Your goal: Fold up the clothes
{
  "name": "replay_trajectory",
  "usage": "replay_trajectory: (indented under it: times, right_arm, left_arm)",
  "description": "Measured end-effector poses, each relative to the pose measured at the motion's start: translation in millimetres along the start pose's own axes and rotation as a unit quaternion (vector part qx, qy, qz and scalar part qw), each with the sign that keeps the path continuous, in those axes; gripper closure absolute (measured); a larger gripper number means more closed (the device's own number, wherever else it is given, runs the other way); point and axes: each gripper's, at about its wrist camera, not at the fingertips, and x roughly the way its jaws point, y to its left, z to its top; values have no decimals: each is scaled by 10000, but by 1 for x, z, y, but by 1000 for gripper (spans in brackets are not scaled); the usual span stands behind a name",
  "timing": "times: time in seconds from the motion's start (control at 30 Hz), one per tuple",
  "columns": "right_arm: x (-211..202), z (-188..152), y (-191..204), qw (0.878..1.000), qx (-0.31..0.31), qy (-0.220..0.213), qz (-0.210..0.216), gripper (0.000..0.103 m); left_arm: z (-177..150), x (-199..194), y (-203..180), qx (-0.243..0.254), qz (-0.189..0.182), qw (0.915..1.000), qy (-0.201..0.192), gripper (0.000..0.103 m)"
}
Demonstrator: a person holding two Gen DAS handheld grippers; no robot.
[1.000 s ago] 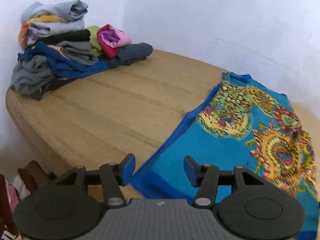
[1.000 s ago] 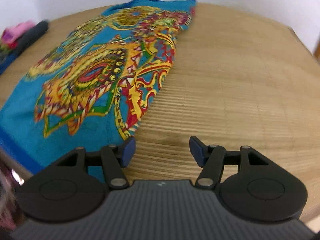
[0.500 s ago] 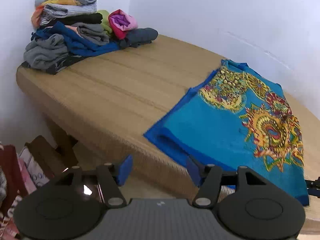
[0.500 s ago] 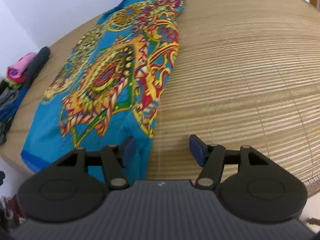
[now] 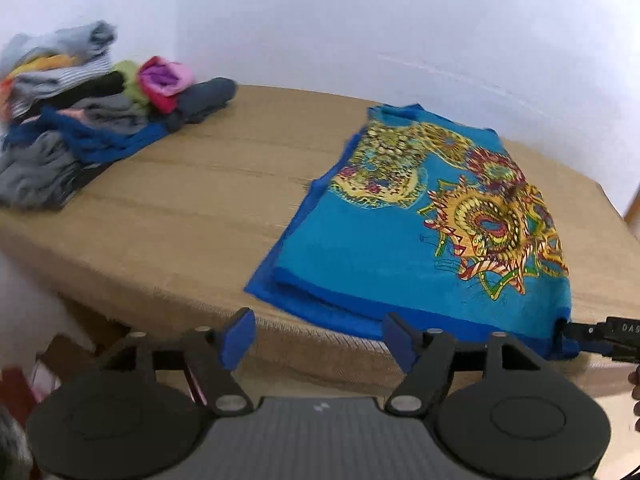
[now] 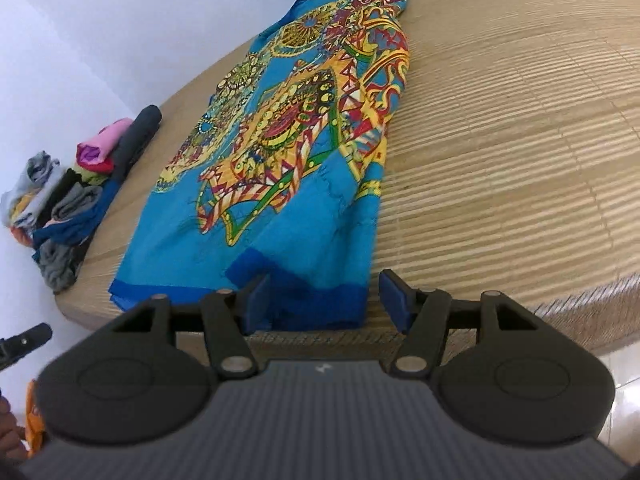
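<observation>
Left wrist view: the left gripper (image 5: 320, 340) hangs off the near edge of the table (image 5: 192, 200), pointing down at it. Its jaws stand well apart and are opening, with nothing between them; the blue pads frame only the table's front edge. The blue patterned garment (image 5: 400, 248) lies flat on the right half of the table, its dark blue hem along the near edge, the yellow and red print toward its right side. A pile of clothes (image 5: 80, 120) sits at the far left corner against the wall (image 5: 360, 20), well apart from the garment. At the right margin the tip of the right gripper (image 5: 600, 334) is at the garment's near right corner; whether it touches cannot be told.

Right wrist view: the right gripper (image 6: 324, 300) is at the near table (image 6: 520, 160) edge, jaws apart. The garment (image 6: 280, 200) hem hangs over the edge between the fingers; the pads do not press it. The pile of clothes (image 6: 72, 200) lies at far left. The left gripper's tip (image 6: 24, 340) shows at the left margin.
</observation>
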Motion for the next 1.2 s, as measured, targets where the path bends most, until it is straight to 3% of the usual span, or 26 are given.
replay_trajectory:
  times: [0.17,0.3,0.53,0.7,0.83,0.93,1.07,1.2]
  right_arm:
    - [3,-11,16,9974,418,-309,-504,41]
    - [-7,-23,21,9882,836,-763,-1036,41]
    - [-16,-37,16,9718,1125,-1185,-1698,41]
    - [-9,-35,11,9719,1110,-1205,-1690,41]
    - [-20,-48,36,9754,117,-1252,-1808,41]
    - [-24,-62,54,9688,-667,-1304,-2001,41]
    - [-2,-64,66,9605,-1244,-1254,-2151,41]
    - [27,-57,76,9393,-1726,-1447,-2589,42]
  left_arm:
    - [19,40,21,759,-263,9966,204,30]
    - [30,76,31,1200,-393,9913,385,31]
    - [39,119,32,1306,-478,9886,583,31]
    - [39,132,25,1303,-485,9875,738,31]
    - [42,134,19,1283,-515,9875,759,31]
    - [42,136,11,1404,-552,9855,779,31]
    - [42,143,-2,1581,-557,9820,866,31]
    - [42,149,-10,1679,-603,9796,925,31]
